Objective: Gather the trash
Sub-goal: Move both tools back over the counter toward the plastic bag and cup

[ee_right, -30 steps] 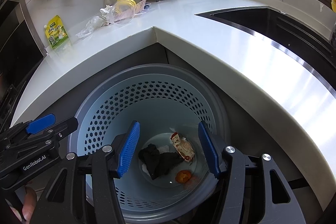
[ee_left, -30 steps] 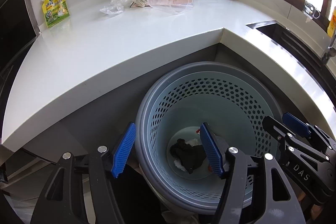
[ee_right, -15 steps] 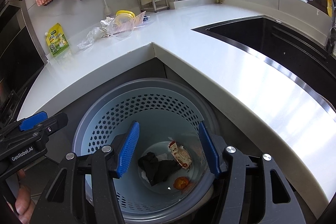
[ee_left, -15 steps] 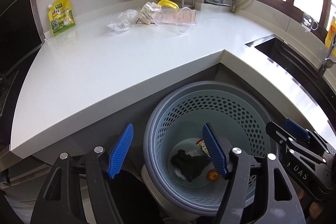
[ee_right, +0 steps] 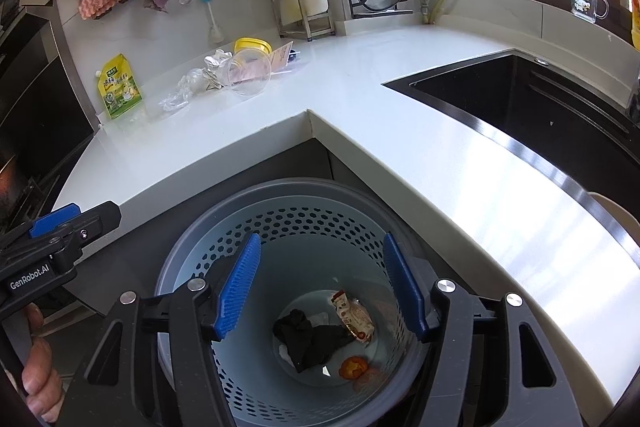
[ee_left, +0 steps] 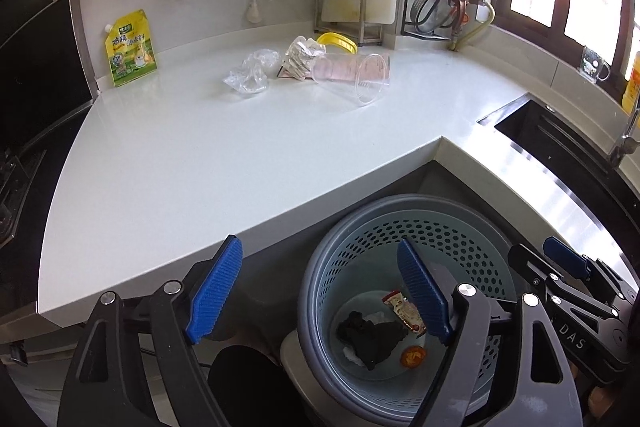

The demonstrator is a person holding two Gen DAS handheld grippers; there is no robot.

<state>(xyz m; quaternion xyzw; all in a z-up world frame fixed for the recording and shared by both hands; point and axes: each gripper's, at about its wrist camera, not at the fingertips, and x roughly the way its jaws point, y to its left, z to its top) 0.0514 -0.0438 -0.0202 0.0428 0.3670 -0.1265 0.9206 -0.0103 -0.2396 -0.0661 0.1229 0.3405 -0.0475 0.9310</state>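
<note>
Both grippers have pulled up and back from the bin (ee_left: pixel 404 211) over the last second: a second ago they were hanging low over its mouth, now the bin sits smaller and lower in both views and way more of the bench (ee_left: pixel 248 155) shows. The left gripper (ee_left: pixel 320 291) has its jaws wide apart and nothing between them, same deal with the right gripper (ee_right: pixel 320 285), jaws spread and empty, still roughly above the bin opening. So it reads like a drop-off is finished and they're heading back for more.

Already in the bin: a black rag (ee_right: pixel 310 337), a red and white wrapper (ee_right: pixel 354 315) and an orange scrap (ee_right: pixel 352 367), all lying on the bottom.

What's left is at the far side of the bench, well away from both grippers: a crumpled clear bag (ee_left: pixel 250 75), a foil wrapper (ee_left: pixel 302 57) just beside it, and a clear cup (ee_left: pixel 354 77) tipped on its side, touching the foil. A yellow lid (ee_left: pixel 336 41) sits behind them, plus a pink card mostly hidden behind the cup. A green pouch (ee_left: pixel 130 49) stands against the wall on the left, can't say whether that counts as trash.

The bench is a white glossy L-shape wrapping around the bin, with a dark sink (ee_right: pixel 532 107) on the right. Back wall has a rail of hanging cloths and a spoon, a steamer rack by the window. Cup looks like the easy next grab, the thin bag probably fiddlier
</note>
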